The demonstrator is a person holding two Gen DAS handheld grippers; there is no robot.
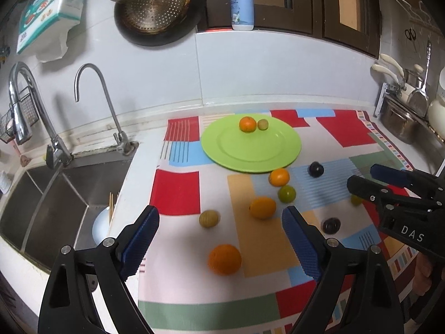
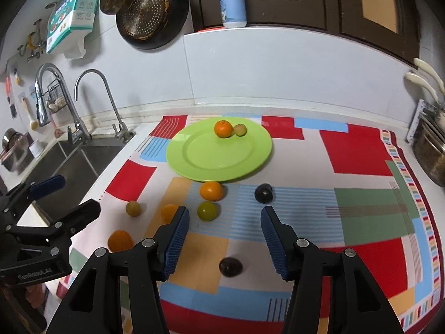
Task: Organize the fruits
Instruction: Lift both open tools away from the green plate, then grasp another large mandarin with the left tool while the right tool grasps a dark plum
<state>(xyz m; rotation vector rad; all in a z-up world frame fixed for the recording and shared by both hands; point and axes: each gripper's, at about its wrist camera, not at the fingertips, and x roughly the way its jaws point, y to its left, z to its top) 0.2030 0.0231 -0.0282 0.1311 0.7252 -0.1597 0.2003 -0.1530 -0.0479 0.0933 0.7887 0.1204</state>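
Note:
A green plate (image 1: 251,156) (image 2: 194,164) lies on the patterned cloth and holds an orange (image 1: 247,124) (image 2: 223,129) and a small green fruit (image 1: 262,124) (image 2: 239,129). Several loose oranges, green fruits and dark plums lie on the cloth in front of the plate. My left gripper (image 1: 221,239) is open and empty above an orange (image 1: 224,259) near the cloth's front. My right gripper (image 2: 225,236) is open and empty above a dark plum (image 2: 230,266); it also shows at the right of the left wrist view (image 1: 364,176).
A steel sink (image 1: 55,203) with two taps lies left of the cloth. Pots (image 1: 400,122) stand at the right. A pan (image 1: 155,8) hangs on the wall. A soap bottle (image 1: 242,2) stands on the ledge behind.

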